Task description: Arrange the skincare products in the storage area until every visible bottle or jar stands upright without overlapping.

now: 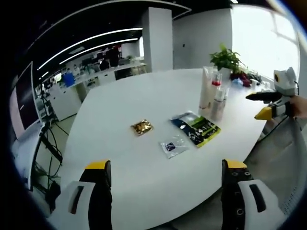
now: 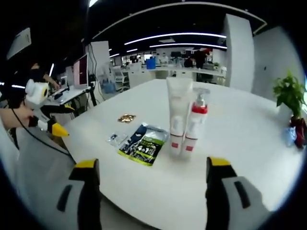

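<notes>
**Q:** Where the white table carries the skincare products, how do they stand?

**A:** In the right gripper view, a white tube stands upright on its cap, and a pump bottle with a red collar stands just beside it, the two touching or nearly so. Both appear again in the left gripper view, tube and pump bottle, towards the far right part of the table.

**Q:** What lies flat near them?

**A:** A dark blue and green sachet lies just in front of the bottles; a small clear packet lies beside it, and a gold foil packet lies farther off. A potted plant stands well apart on the table.

**Q:** What is the state of the tongs?

**A:** The left tongs have their jaws wide apart, holding nothing, above the near table edge. The right tongs are likewise spread and hold nothing, near the bottles but not touching them. Each pair also shows in the other's view, off the table's edge.
</notes>
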`<state>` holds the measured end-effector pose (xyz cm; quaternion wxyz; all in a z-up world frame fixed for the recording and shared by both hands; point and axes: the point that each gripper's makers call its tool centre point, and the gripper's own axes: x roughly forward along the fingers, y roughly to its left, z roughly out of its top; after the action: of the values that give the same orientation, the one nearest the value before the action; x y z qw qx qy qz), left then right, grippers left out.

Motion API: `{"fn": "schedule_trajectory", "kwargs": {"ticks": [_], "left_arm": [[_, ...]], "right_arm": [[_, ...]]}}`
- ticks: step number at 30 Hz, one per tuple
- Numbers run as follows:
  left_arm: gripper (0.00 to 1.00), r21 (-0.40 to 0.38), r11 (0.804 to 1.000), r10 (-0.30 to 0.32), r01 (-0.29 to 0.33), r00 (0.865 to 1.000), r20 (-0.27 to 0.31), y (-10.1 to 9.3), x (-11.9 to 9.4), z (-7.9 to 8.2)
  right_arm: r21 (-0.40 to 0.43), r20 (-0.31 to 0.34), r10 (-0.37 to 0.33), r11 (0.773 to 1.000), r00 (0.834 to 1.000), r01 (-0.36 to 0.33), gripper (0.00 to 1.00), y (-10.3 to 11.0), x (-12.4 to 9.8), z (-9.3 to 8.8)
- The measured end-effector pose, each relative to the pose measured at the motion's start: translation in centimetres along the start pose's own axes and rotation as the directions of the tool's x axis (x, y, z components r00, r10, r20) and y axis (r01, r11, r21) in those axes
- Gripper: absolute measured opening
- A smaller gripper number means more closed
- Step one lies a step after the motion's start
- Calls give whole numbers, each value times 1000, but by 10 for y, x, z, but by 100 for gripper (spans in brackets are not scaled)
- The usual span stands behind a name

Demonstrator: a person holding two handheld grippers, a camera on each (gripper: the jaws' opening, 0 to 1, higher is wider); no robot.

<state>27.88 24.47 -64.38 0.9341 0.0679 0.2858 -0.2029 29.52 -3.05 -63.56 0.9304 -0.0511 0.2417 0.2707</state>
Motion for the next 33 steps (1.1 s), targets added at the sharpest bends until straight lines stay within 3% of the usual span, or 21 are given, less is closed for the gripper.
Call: {"fn": "schedule_trajectory", "kwargs": {"ticks": [14,25,33], "left_arm": [[92,1,1000,4,-4,1000,-19,5,9,3],[92,42,999,-19,20,999,-28,14,40,34],[93,74,996,-48,52,997,-58,24,66,46]], "right_arm": [[-20,7,-19,1000,1000,19,90,-3,-1,0],[-28,1,-43,999,999,43,90,-9,-1,-2],[-28,-1,-65,998,998,65,92,-15,-1,-4]]}}
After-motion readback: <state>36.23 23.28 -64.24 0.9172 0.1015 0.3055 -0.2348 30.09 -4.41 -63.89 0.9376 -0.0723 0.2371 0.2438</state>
